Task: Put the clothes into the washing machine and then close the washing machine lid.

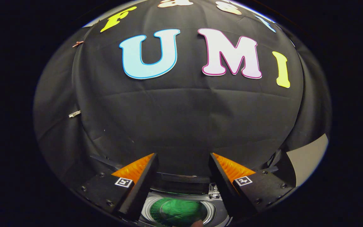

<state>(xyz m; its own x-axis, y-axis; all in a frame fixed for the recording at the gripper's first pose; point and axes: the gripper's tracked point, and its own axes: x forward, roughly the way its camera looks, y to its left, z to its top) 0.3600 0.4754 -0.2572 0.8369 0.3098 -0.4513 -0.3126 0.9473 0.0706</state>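
Note:
My gripper [183,157] is open, its two fingers spread wide with nothing between them, held high and pointing at the black cloth wall. Below and between the fingers is the washing machine [213,209], seen from above with its lid raised at the back edge [181,181]. Inside the round drum lies a green garment [176,211]. The rest of the machine is hidden under the fingers.
The black cloth wall [181,119] stands close behind the machine. A pale floor or wall patch [307,159] shows to the right of the right finger. A small bit of a person's hand [197,223] shows at the drum's near rim.

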